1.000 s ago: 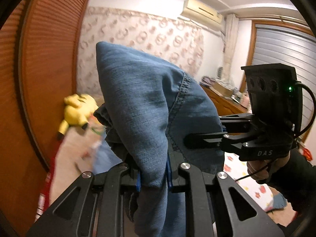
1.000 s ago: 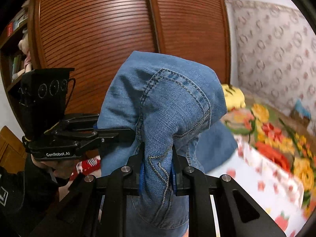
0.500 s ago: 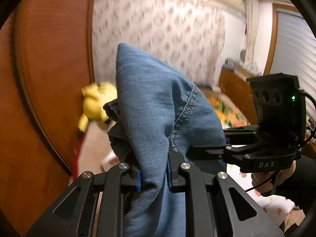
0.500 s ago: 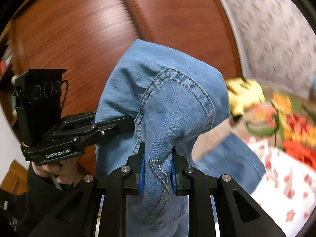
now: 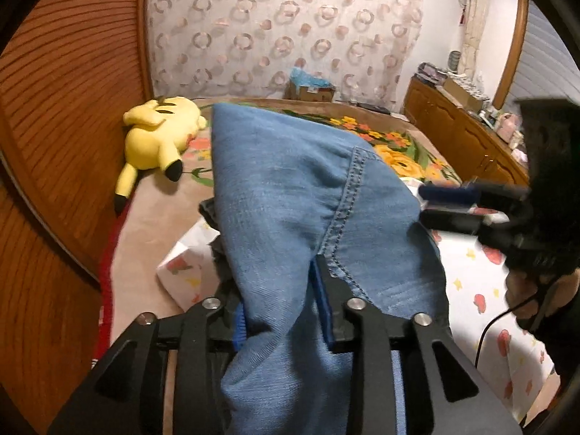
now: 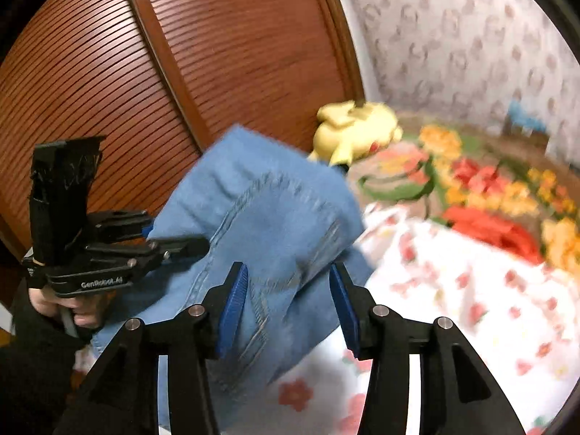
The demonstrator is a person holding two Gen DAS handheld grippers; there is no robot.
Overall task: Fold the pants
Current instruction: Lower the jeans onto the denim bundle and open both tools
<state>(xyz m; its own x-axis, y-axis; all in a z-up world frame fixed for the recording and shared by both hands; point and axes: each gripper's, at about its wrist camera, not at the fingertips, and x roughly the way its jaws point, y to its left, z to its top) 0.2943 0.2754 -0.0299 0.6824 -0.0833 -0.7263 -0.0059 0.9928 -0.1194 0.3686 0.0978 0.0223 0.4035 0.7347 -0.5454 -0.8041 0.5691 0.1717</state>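
Note:
The blue denim pants hang bunched over the bed. In the left wrist view my left gripper has its blue pads spread part way, with a thick fold of denim between them. In the right wrist view my right gripper is open wide, and the pants lie loosely between the pads without being pinched. The left gripper shows there at the left, at the edge of the denim. The right gripper shows blurred at the right of the left wrist view.
A yellow plush toy lies at the bed's far left by the wooden wardrobe doors. A white flower-print sheet and a floral blanket cover the bed. A wooden dresser stands at the right.
Both grippers have tilted down toward the bed and the pants have come lower. The right gripper has opened and let go of the denim. The left jaws have spread wider.

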